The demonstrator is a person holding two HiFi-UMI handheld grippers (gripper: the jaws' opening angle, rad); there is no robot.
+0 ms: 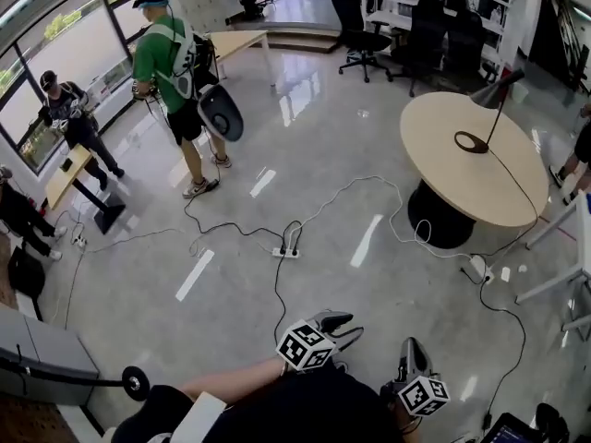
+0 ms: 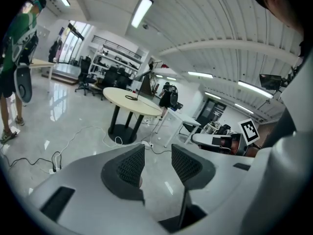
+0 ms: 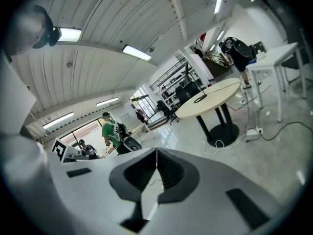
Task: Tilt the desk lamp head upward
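The desk lamp (image 1: 487,109) stands on the round wooden table (image 1: 443,164) far off at the right of the head view, a dark cone head over a thin stem and a ring base. Both grippers are low in that view, well short of the table. My left gripper (image 1: 349,327) is open with nothing between its fingers, and its own view shows the gap (image 2: 157,151) with the lamp (image 2: 137,89) far beyond. The jaws of my right gripper (image 1: 412,347) are shut and empty, meeting (image 3: 156,153) below the distant table (image 3: 215,99) and lamp (image 3: 201,97).
Cables and a power strip (image 1: 285,253) lie across the glossy floor between me and the table. A person in a green shirt (image 1: 171,63) stands at the back left, another person (image 1: 69,109) by the window. Office chairs (image 1: 365,35) stand behind; a white table (image 1: 563,238) is at the right.
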